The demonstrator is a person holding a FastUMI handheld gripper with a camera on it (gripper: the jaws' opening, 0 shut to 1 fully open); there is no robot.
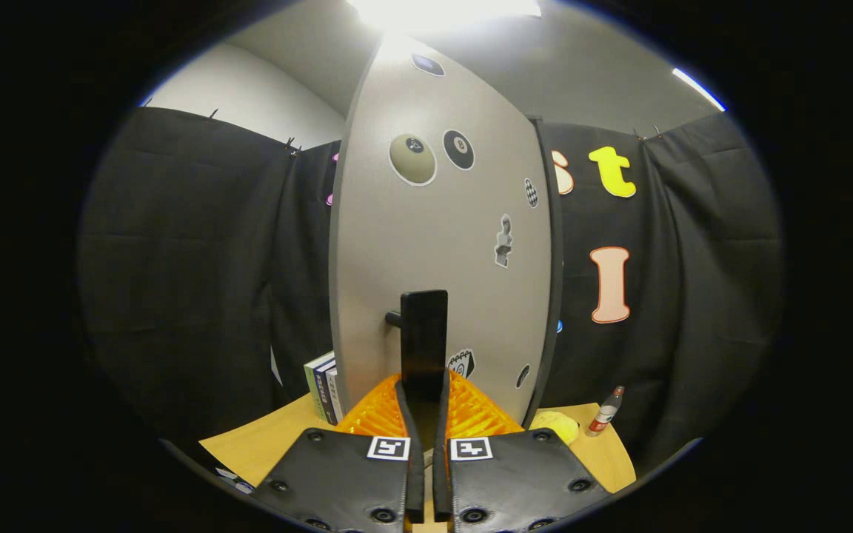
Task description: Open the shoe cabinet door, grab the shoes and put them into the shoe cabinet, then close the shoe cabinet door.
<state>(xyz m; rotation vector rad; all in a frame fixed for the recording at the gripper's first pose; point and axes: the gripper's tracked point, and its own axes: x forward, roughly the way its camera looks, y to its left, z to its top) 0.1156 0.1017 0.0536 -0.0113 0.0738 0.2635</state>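
Observation:
The shoe cabinet door [441,244] is a tall grey panel with several stickers, standing right in front of me. Its black vertical handle [424,333] sticks out on a short stem. My gripper [424,403] is shut on the lower end of that handle, a finger pressed on each side. I cannot tell whether the door is closed or ajar. The cabinet's inside is hidden behind the panel. A yellow soft object [556,424], possibly a shoe, lies on the wooden table [263,444] just right of the door's foot.
Several upright books [323,386] stand left of the door's foot. A small bottle with a red label [606,411] stands at the table's right side beyond the yellow object. Black cloth walls close in the booth on both sides.

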